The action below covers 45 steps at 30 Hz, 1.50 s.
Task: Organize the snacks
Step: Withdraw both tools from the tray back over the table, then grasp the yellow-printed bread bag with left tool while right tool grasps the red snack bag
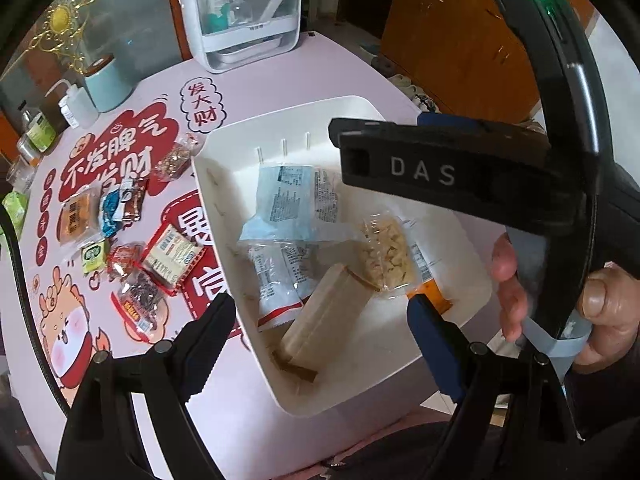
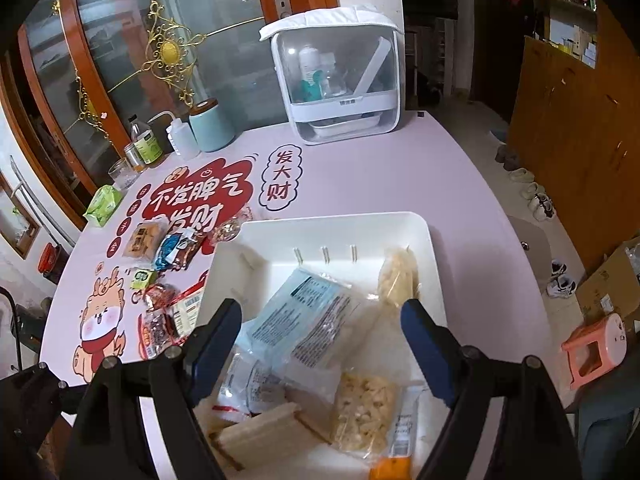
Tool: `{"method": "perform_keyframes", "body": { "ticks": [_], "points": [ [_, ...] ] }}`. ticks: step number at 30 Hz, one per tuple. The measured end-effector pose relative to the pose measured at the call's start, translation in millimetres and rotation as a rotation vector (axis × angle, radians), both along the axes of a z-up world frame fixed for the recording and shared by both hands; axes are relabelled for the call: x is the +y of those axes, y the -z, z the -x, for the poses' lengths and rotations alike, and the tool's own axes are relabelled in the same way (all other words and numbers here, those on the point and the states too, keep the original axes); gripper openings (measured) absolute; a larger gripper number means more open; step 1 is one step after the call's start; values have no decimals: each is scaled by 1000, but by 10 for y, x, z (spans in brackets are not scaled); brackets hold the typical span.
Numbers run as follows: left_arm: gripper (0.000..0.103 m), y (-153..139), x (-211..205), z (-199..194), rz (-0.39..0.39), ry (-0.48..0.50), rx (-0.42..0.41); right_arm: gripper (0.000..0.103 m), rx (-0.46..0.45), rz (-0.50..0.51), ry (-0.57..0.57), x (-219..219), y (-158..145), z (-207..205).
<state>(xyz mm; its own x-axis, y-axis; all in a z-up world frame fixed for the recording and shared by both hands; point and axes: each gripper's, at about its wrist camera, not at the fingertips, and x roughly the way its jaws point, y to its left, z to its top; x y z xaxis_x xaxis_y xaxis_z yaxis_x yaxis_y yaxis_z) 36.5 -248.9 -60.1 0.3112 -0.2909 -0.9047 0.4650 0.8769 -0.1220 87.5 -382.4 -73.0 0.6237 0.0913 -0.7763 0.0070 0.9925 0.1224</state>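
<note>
Right gripper (image 2: 320,340) spread, empty, above white plastic tray (image 2: 424,240); pale-blue snack packet (image 2: 304,320) between fingers, long axis diagonal. Left gripper (image 1: 320,328) spread; left view alone shows right hand (image 1: 560,300).

At the far edge of your pink table (image 2: 360,176) stands a clear-fronted white storage case (image 2: 340,80); a teal canister (image 2: 211,126) and squeeze bottle (image 2: 182,138) sit left.
</note>
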Motion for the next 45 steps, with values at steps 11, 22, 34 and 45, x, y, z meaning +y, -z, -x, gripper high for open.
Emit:
{"method": "perform_keyframes", "body": {
  "ticks": [11, 22, 34, 45],
  "points": [
    [87, -154, 366, 197, -33, -51, -44, 83, -1, -27, -27, 273, -20, 158],
    [87, -201, 1090, 195, -53, -128, -72, 83, -3, 16, -23, 745, -70, 177],
    [87, -418, 2715, -405, -60, -270, -178, 83, -24, 113, -5, 1679, -313, -82],
    [87, -196, 3762, -1460, -50, -341, -198, 83, 0, 174, -57, 2498, -76, -434]
  ]
}}
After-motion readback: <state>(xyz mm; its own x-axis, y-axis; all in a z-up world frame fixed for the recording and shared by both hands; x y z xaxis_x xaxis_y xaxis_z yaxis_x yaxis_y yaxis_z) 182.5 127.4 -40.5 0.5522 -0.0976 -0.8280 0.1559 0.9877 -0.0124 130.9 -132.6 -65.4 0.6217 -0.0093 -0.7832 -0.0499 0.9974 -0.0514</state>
